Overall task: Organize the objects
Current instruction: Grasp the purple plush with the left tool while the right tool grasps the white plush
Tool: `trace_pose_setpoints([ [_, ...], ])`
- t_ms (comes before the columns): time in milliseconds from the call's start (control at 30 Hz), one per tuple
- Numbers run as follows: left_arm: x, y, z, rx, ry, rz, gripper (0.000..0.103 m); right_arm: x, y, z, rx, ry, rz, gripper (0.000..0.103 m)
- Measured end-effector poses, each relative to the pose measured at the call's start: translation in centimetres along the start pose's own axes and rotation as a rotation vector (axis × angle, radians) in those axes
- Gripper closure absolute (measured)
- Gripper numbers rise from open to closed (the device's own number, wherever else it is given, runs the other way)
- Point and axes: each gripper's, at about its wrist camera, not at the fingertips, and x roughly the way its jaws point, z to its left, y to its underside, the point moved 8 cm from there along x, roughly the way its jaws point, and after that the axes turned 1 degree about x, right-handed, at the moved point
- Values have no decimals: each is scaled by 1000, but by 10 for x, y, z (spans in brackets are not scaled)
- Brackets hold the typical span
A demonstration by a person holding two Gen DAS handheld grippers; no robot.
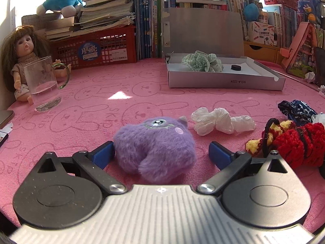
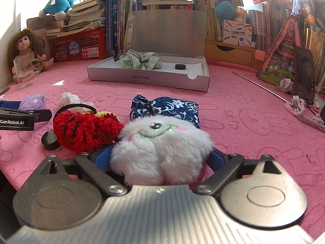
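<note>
A purple plush monster (image 1: 156, 148) lies on the pink cloth between the fingers of my left gripper (image 1: 161, 152). The left finger touches it and the right finger stands apart, so the gripper is open. My right gripper (image 2: 160, 156) is shut on a white plush monster (image 2: 160, 146), its blue fingers pressing both sides. An open grey box (image 1: 223, 80) at the back holds a green checked scrunchie (image 1: 203, 62) and a black disc (image 1: 236, 67). A red and yellow knitted piece (image 2: 85, 130), a blue floral pouch (image 2: 174, 107) and a crumpled white plastic bag (image 1: 219, 122) lie nearby.
A glass mug (image 1: 43, 83) and a doll (image 1: 22, 50) stand at the left. A red crate (image 1: 97, 48), books and plush toys line the back. A black disc (image 2: 49, 139) lies by the knitted piece. A phone (image 2: 304, 75) and a thin rod (image 2: 260, 86) are at the right.
</note>
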Motion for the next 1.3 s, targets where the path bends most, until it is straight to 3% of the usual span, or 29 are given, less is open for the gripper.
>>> trace_pose_setpoints([
  [800, 6, -3, -3, -51, -17, 27, 0, 4, 3, -3, 33, 22, -8, 0],
  [900, 2, -3, -4, -51, -6, 13, 6, 3, 3, -3, 32, 17, -2, 1],
  [967, 0, -5, -4, -50, -7, 3, 19, 2, 2, -2, 35, 4, 4, 5],
  [1033, -2, -6, -3, -54, -2, 0, 26, 0, 1, -2, 43, -7, 3, 10],
  [1300, -11, -15, -10, -60, 36, -29, 26, -5, -2, -1, 64, -11, 3, 19],
])
